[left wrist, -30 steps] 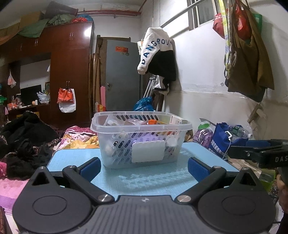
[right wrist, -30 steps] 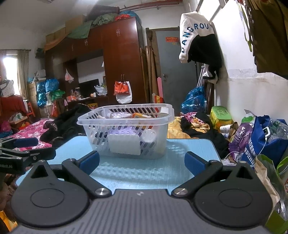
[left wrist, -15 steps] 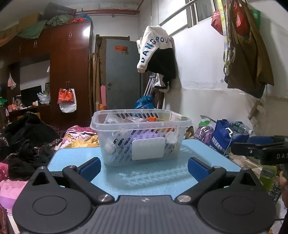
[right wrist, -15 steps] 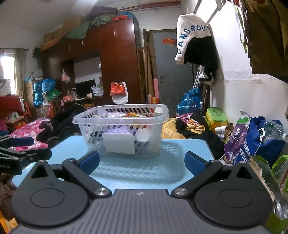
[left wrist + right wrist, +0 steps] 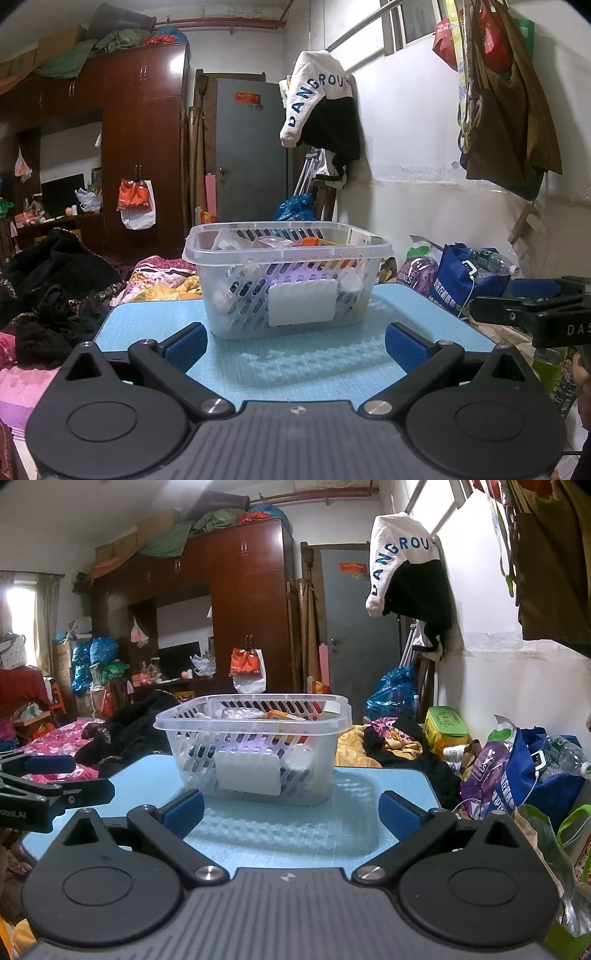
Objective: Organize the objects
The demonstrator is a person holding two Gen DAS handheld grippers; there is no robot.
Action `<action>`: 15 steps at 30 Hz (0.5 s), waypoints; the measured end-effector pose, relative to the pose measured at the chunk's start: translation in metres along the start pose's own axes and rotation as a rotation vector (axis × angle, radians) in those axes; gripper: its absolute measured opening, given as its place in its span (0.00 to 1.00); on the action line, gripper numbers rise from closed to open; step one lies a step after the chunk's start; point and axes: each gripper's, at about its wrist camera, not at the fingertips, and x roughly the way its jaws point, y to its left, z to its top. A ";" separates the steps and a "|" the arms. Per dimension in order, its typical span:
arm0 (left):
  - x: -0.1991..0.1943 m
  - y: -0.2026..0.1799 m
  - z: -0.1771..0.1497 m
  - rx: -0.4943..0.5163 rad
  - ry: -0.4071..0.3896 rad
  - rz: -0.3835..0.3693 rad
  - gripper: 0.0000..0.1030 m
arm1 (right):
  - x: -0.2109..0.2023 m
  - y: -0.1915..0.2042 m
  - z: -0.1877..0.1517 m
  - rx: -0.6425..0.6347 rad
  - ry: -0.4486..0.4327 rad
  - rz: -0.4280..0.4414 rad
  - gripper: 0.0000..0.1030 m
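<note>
I had the left gripper [image 5: 295,341] & right gripper [image 5: 291,814] both spread wide w/ nothing held, the filled clear basket [image 5: 288,280] sitting mid blue table [image 5: 295,365] just ahead

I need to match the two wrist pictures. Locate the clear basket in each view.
Left wrist: basket at centre, on the blue table, slightly left of middle.
Right wrist: basket left of centre, on the same table.
Shared landmark: the white hoodie hanging on the right wall, upper right in both.
</note>
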 end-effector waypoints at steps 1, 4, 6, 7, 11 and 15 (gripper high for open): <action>0.000 0.000 0.000 -0.001 0.001 -0.001 1.00 | 0.000 0.000 0.000 0.000 0.000 0.000 1.00; 0.001 0.000 -0.001 0.000 0.002 0.000 1.00 | 0.000 0.000 0.000 0.001 0.001 0.001 1.00; 0.001 -0.001 -0.001 0.002 0.003 0.001 1.00 | 0.000 0.000 0.000 0.000 0.001 0.001 1.00; 0.002 -0.001 -0.001 0.002 0.004 0.001 1.00 | 0.000 0.000 0.000 0.000 0.001 0.001 1.00; 0.002 -0.001 -0.002 0.002 0.003 0.003 1.00 | 0.000 0.001 0.000 0.000 0.001 0.000 1.00; 0.002 -0.002 -0.002 0.002 0.004 0.001 1.00 | 0.000 0.001 0.000 0.000 0.001 0.000 1.00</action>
